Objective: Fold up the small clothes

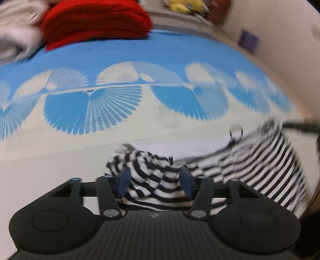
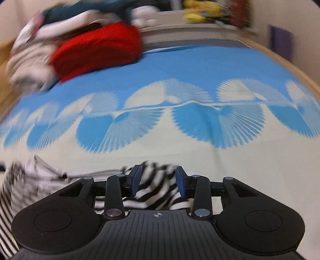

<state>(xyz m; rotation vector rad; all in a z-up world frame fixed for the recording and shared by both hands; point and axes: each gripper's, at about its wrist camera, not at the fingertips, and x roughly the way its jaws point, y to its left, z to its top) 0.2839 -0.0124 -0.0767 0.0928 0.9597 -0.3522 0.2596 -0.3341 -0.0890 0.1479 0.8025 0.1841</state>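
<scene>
The left gripper (image 1: 155,181) pointed down at a bedspread (image 1: 140,58), blue at its far half and cream at its near half, with a row of fan-shaped prints between. Its jaws stood apart, released, and a bunched fold of the striped top (image 1: 158,186) lay in the gap between the blue pads (image 1: 123,181) without being pinched. The top, black and white, lay on the cream part close to the near edge; in the left view it spread away to the right, with a white label patch and a small ring-shaped fastener on it.

The right gripper (image 2: 158,181) was likewise released, jaws apart, with another bunch of the same striped top (image 2: 154,187) loose between its pads (image 2: 181,182). In that view the rest of the garment trailed off to the left along the near edge, blurred.

At the far left corner of the bedspread (image 2: 200,66) sat a folded red cloth (image 2: 98,50) beside a heap of pale and dark clothes (image 2: 34,60), too blurred to sort out. Yellow toys (image 2: 200,12) rested on a ledge past the far edge.
</scene>
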